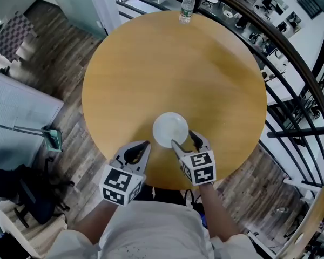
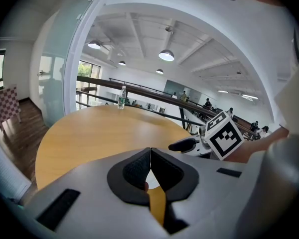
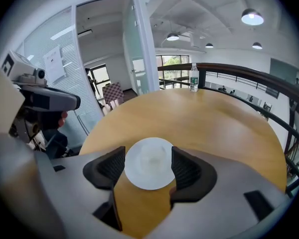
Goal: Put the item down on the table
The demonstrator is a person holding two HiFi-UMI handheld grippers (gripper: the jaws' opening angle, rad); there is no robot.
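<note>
Right tool [image 1: 186,140] grips white item [image 1: 170,129]; left tool [image 1: 146,144] closed alongside.

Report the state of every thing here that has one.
Left tongs: shut, empty.
Right tongs: closed on the white dish.
White dish: upright, gripped on both sides, over the table near its front edge.
Water bottle: upright, capped, at the far edge.

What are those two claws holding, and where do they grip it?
The right gripper has the white bowl between its pads, at opposite sides of its rim. The left gripper is shut, empty.
</note>
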